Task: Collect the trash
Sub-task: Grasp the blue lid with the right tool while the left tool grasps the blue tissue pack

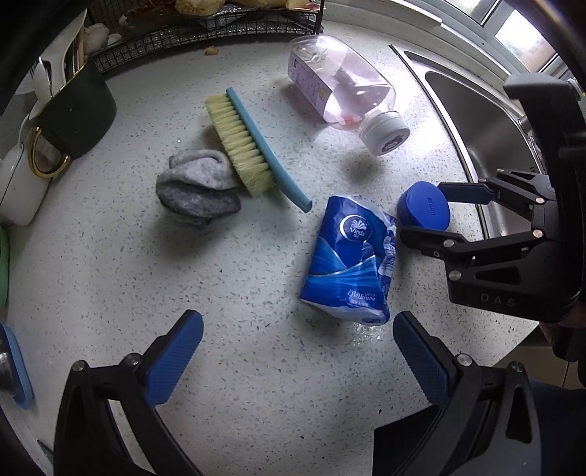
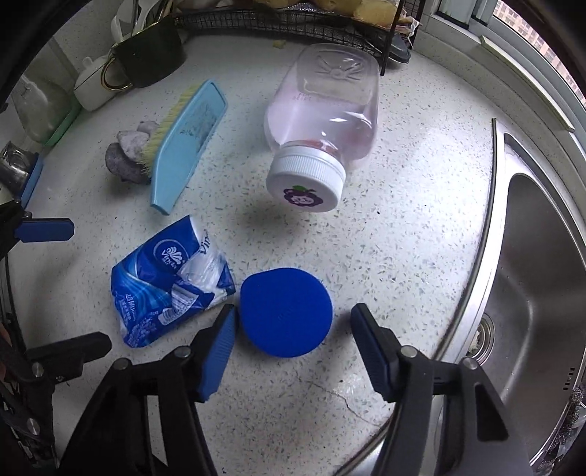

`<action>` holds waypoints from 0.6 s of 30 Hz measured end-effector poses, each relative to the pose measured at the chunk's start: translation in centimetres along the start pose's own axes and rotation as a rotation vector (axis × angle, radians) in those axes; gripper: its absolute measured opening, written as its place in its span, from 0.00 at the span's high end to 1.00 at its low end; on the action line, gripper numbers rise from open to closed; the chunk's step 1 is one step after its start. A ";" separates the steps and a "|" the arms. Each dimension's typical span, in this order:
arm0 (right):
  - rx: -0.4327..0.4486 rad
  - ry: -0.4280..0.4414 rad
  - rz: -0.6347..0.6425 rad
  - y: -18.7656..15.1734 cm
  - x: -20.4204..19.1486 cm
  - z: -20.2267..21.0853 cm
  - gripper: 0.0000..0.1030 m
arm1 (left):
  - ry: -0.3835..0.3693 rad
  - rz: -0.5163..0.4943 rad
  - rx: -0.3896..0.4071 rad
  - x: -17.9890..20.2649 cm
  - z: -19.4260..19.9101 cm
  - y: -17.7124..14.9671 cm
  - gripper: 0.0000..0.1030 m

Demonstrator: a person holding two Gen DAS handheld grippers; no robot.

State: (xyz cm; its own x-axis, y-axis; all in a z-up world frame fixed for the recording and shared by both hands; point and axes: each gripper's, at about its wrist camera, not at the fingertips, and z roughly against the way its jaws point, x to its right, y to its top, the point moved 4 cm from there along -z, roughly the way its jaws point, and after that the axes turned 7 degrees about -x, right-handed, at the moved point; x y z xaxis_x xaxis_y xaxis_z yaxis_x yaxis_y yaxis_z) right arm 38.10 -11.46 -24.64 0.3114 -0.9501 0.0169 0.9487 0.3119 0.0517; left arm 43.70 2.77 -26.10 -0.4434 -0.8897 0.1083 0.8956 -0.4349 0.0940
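Observation:
A crumpled blue tissue wrapper [image 1: 349, 261] lies on the speckled counter [image 1: 238, 293]; it also shows in the right wrist view [image 2: 166, 287]. A round blue lid [image 2: 285, 316] lies just right of it, also visible in the left wrist view [image 1: 425, 210]. My right gripper [image 2: 293, 329] is open around the lid, one finger touching its left edge; it shows in the left wrist view [image 1: 421, 216]. A clear bottle [image 2: 322, 121] with pink liquid and a white cap lies on its side behind. My left gripper [image 1: 298, 342] is open and empty, just in front of the wrapper.
A blue scrub brush [image 1: 252, 146] leans on a grey cloth [image 1: 197, 186] at the left. A dark green mug [image 1: 73, 113] and a wire rack [image 1: 205, 33] stand at the back. A steel sink [image 2: 531, 293] lies to the right, past the counter's edge.

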 end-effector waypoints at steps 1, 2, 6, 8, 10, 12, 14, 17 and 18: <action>0.004 0.001 -0.001 0.1 0.0 0.1 0.44 | 0.000 -0.004 0.000 0.1 0.0 0.1 0.00; 0.006 0.000 -0.002 0.4 0.0 0.0 0.49 | -0.009 -0.002 0.002 0.2 0.0 0.2 0.00; 0.004 0.002 -0.005 1.0 0.4 0.2 0.58 | -0.032 0.001 0.002 0.5 -0.3 0.9 0.00; 0.005 0.022 -0.028 0.9 1.5 0.3 0.58 | -0.026 -0.011 -0.003 1.0 -0.7 1.3 0.00; 0.014 0.020 -0.048 0.2 2.5 0.7 0.58 | -0.033 -0.025 -0.004 1.7 -1.1 1.9 0.00; 0.015 0.026 -0.080 -0.5 3.4 1.1 0.58 | -0.036 -0.036 -0.010 2.3 -1.7 2.4 0.00; 0.013 0.036 -0.113 -1.3 4.2 1.4 0.58 | -0.024 -0.055 -0.019 2.8 -2.4 2.8 0.00; 0.007 0.023 -0.142 -2.0 5.2 1.7 0.58 | -0.010 -0.077 -0.029 3.4 -3.2 3.3 0.00; 0.005 0.019 -0.151 -2.3 5.6 1.9 0.58 | -0.017 -0.083 -0.031 3.7 -3.3 3.5 0.00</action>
State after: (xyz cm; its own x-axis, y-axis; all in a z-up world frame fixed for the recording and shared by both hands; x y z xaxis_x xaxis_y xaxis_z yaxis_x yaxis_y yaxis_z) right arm 37.57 -17.50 -22.80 0.1660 -0.9861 -0.0100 0.9846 0.1652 0.0571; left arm 45.34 -2.50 -28.66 -0.5164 -0.8482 0.1177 0.8564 -0.5113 0.0726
